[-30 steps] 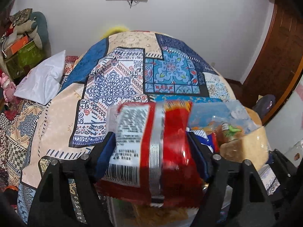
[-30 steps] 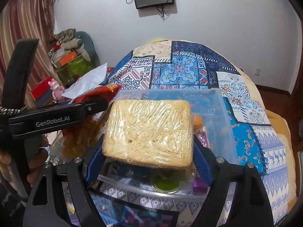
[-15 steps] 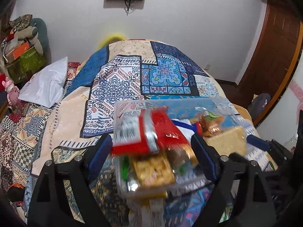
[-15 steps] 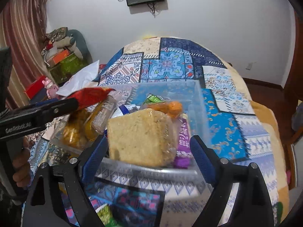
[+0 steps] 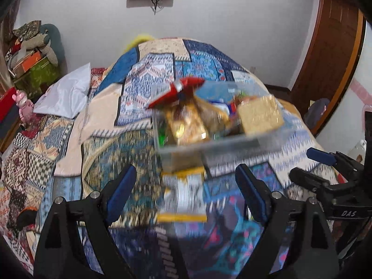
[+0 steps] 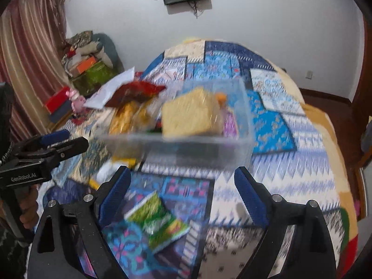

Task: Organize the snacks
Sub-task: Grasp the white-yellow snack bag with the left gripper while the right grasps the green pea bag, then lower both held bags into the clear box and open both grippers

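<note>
left gripper (image 5: 185,186) and right gripper (image 6: 182,184), each shown with blue-padded jaws spread wide and nothing held between them. a clear plastic bin (image 6: 176,143) is seen on the patchwork bedspread (image 6: 290,158) ahead of both grippers, apart from their fingertips. inside it a red snack packet (image 5: 176,90) is propped at the left, with golden wrapped snacks (image 5: 186,125) beneath it and a plastic-wrapped block of pale crackers (image 6: 190,116) at the right; a purple packet (image 6: 229,123) is pressed against the right wall. just in front of the bin a yellow-edged white packet (image 5: 183,197) is laid on the bedspread, blurred. a green snack packet (image 6: 158,220) is laid near the right gripper. a white pillow (image 5: 67,95) is seen at the far left
</note>
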A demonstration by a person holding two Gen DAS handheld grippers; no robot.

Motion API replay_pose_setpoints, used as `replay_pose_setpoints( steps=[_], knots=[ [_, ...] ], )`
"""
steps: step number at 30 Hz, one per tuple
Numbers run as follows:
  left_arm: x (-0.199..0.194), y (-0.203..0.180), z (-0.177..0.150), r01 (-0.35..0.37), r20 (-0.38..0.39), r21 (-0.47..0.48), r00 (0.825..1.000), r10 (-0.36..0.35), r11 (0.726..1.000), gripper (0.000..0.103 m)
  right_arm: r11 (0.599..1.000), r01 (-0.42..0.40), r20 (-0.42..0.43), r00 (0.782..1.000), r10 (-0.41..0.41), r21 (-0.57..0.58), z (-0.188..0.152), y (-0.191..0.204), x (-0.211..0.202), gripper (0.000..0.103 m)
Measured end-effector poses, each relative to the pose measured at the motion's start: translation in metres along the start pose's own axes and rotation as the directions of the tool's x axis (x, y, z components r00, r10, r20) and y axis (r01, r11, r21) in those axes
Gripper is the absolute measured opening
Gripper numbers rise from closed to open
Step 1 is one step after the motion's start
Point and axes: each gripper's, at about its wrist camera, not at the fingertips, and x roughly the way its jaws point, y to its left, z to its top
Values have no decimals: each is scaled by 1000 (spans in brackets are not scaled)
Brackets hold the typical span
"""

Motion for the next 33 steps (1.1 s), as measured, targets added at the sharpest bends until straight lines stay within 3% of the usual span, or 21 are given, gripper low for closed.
replay_pose_setpoints(
  steps=[10,13,15,20,25,27,33],
  knots=[
    [24,1,-43,-10,-106,12,994,11,1000,87,994,-21,-193,981,0,-106,-46,26,53,89],
    [40,4,-43,-20,-127,2,992,20,1000,87,989,7,-185,982,-35,-145,-43,30,64,89],
    [51,6,-41,-25,-136,1,990,25,1000,87,989,6,-176,984,-31,-146,-39,30,67,79],
    [78,8,-35,-18,-168,-26,986,14,1000,87,996,8,-156,988,-22,-93,-30,14,70,39],
    [89,3,-35,-42,-153,-12,987,40,999,72,999,-50,-135,989,52,13,-36,0,62,36],
    [86,1,-36,-35,-138,-3,990,34,999,56,998,-53,-125,991,56,24,-39,-1,57,36],
    [69,-10,-47,-31,-116,43,993,36,999,50,997,-66,-104,992,70,43,-40,2,45,35]
  ],
)
